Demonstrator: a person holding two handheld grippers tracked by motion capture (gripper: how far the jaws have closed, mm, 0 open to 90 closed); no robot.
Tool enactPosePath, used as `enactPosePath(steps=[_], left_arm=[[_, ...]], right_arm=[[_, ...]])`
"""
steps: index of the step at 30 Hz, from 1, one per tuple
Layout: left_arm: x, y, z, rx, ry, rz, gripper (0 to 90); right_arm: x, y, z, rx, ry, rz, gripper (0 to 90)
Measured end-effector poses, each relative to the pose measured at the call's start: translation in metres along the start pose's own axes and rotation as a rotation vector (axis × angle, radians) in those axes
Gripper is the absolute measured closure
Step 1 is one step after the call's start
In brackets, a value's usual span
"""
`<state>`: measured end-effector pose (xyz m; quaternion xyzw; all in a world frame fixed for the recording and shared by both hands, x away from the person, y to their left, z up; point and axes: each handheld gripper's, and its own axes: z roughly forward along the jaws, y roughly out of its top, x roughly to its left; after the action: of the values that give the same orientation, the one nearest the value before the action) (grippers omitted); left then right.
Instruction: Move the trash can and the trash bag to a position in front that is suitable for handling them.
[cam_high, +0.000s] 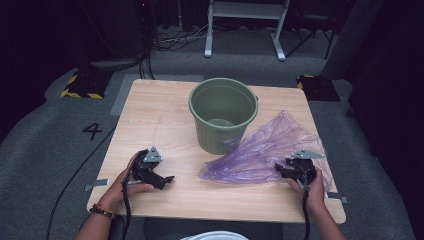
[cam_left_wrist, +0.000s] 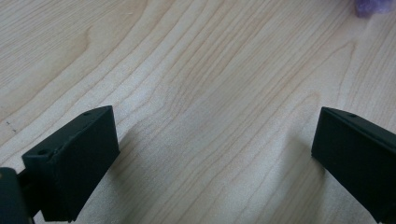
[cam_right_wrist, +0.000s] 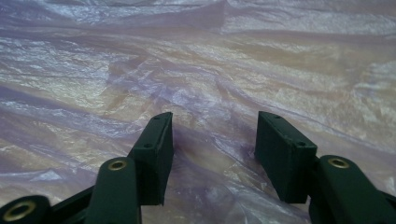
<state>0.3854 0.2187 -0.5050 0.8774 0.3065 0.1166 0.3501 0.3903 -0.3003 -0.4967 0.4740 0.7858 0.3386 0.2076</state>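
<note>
Purple plastic bag (cam_high: 265, 150) lies flat and crumpled on the right half of the wooden table (cam_high: 160, 120), just right of the green bucket (cam_high: 222, 120). Its long axis runs diagonally: one end at front-centre of the table, the other fanning out toward the back-right edge. The upper left edge of the bag touches or leans on the bucket's side wall; can't tell which.

Right gripper (cam_high: 287, 172) sits at the bag's near-right part, held by the right hand (cam_high: 312, 187), jaws aimed left across the film. In the right gripper view the jaws stand about half open over the wrinkled film (cam_right_wrist: 196, 70), with plastic in the gap between them. The pads aren't pressing on it, so no grip. Whether the tips touch the film I can't tell.

Left gripper (cam_high: 167, 180) is in the left hand (cam_high: 127, 185) at front-left, well apart from the bag. In the left gripper view the jaws are wide, holding nothing, just bare wood grain (cam_left_wrist: 205, 93) between them, and a scrap of purple bag (cam_left_wrist: 371, 7) at the top right corner.

Bucket stands upright, open mouth up, at table centre-back, between the two grippers' lines and behind them. It's the only thing near the bag.
</note>
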Motion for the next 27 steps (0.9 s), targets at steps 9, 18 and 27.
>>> enactPosePath(steps=[9, 18, 27], left_arm=[[0.000, 0.000, 0.000, -0.001, -0.003, 0.000, 0.4], [0.000, 0.000, 0.000, -0.001, -0.002, 0.000, 0.4], [0.000, 0.000, 0.000, 0.000, 0.001, -0.001, 0.5]], right_arm=[[-0.034, 0.025, 0.033, -0.035, 0.179, -0.162, 36.4], [-0.022, 0.050, 0.028, -0.082, 0.023, -0.193, 49.9], [0.026, 0.040, -0.001, -0.160, 0.090, -0.106, 41.2]])
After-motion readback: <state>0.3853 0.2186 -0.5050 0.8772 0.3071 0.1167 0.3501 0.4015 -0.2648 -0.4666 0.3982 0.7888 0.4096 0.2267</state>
